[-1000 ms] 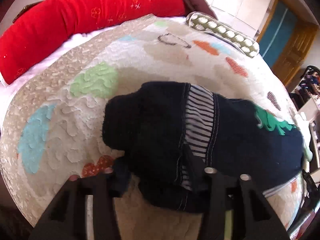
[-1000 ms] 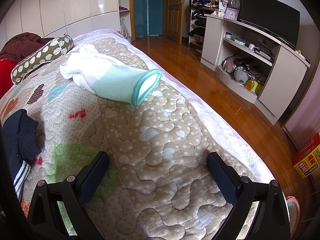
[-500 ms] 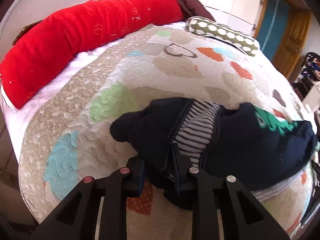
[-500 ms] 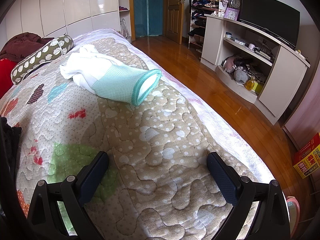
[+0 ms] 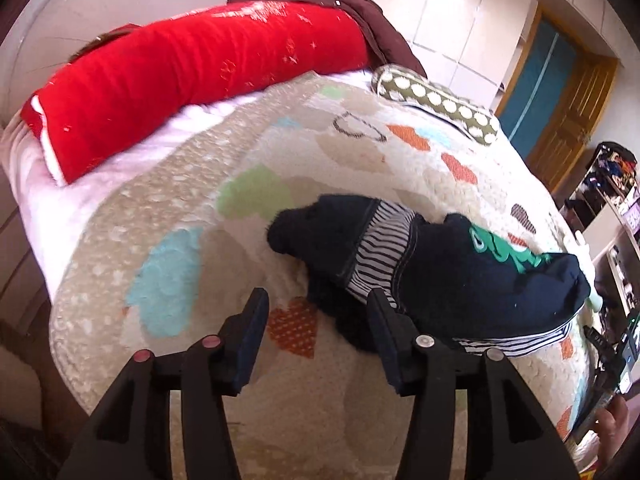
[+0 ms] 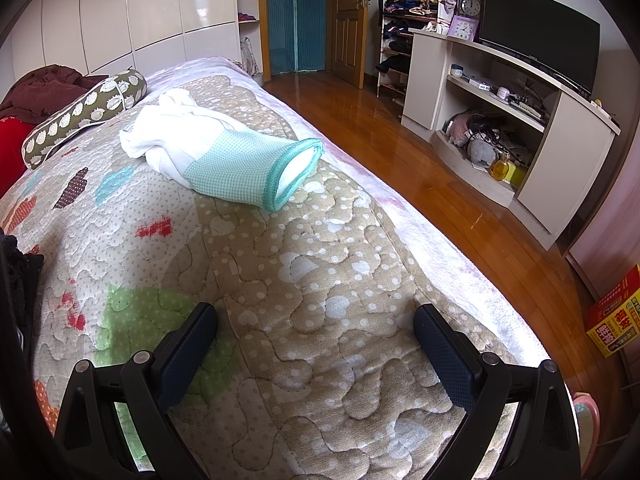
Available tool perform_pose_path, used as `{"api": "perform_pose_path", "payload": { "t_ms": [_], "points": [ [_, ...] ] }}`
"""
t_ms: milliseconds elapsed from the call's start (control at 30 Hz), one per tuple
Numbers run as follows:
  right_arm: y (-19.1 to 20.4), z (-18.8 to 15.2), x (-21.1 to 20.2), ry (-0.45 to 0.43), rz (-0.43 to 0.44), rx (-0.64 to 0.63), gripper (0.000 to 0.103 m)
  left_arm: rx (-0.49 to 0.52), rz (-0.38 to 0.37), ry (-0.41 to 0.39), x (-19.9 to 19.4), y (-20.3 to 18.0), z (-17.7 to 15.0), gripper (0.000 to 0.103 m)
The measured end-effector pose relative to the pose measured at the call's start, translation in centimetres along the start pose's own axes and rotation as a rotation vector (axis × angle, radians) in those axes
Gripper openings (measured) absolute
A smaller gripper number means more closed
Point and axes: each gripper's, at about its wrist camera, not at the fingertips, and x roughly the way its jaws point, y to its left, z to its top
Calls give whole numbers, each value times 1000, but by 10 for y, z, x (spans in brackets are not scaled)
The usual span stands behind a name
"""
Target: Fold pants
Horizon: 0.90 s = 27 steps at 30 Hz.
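In the left wrist view, the left claw (image 5: pixel 316 316) is hovering with its jaws parted and nothing between them, the soft navy fleece pants with a striped panel and green print (image 5: pixel 432 268) lying bunched just ahead of it and to its right, the right finger overlapping their near edge. To fold well, I judge it should be pinching a single clean hem rather than the thick lump, since the plush cloth is piling unevenly on the bumpy quilted bed cover (image 5: pixel 192 216). In the right wrist view, the right claw (image 6: pixel 316 340) is gaping wide over bare quilt, while a white and mint waffle-knit garment (image 6: pixel 224 152) is lying well ahead.
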Motion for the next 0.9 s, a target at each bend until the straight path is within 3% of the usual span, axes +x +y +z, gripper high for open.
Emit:
{"api": "perform_pose_path", "payload": {
  "t_ms": [267,500,900],
  "points": [
    [0,1,-1,1,-9,-4,101,36,-3,-95,-28,-4,2,63],
    [0,1,-1,1,-6,-4,101,47,-50,-99,-34,-6,5,63],
    [0,1,0,8,11,4,101,21,-34,-121,-53,3,6,63]
  ]
}}
